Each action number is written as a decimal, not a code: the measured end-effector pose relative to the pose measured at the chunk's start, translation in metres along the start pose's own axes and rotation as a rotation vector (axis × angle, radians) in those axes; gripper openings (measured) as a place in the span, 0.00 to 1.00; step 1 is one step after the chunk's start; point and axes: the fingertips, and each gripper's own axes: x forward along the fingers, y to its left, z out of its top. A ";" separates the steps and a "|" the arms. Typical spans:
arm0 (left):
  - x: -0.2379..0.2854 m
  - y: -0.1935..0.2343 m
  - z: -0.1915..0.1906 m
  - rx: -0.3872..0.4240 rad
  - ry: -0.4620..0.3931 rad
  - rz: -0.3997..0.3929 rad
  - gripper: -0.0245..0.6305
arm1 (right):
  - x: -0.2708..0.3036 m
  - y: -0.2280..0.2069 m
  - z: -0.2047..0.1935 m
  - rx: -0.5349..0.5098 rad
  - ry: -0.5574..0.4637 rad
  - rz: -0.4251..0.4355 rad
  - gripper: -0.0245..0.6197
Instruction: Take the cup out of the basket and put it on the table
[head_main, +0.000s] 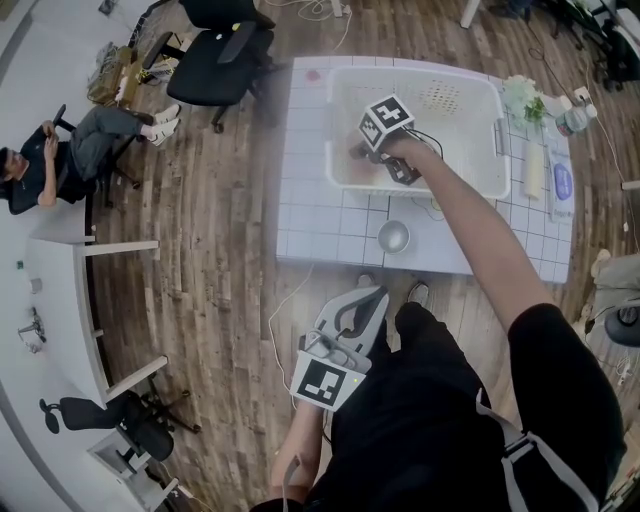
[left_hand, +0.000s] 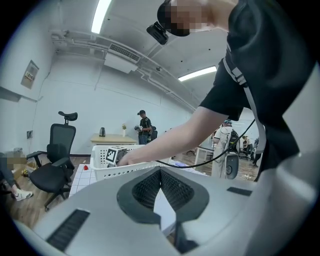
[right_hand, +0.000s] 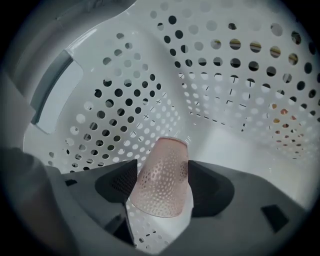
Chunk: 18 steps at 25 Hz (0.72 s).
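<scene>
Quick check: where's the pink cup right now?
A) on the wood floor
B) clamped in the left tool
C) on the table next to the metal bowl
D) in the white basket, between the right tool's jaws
D: the right gripper view shows the pink cup between the jaws of the right tool, with the perforated wall of the white basket all around it.

No readable text anywhere, wall poster (left_hand: 31, 74) too blurred to read
</scene>
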 end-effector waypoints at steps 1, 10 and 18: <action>0.000 0.000 0.000 0.000 0.002 0.000 0.05 | 0.000 -0.001 0.000 0.004 0.005 0.007 0.53; 0.002 0.001 0.001 0.000 0.000 0.003 0.05 | -0.002 0.000 -0.006 0.026 0.025 0.058 0.52; 0.001 0.000 0.001 0.002 -0.015 0.005 0.05 | -0.015 -0.005 0.000 0.030 -0.003 0.051 0.51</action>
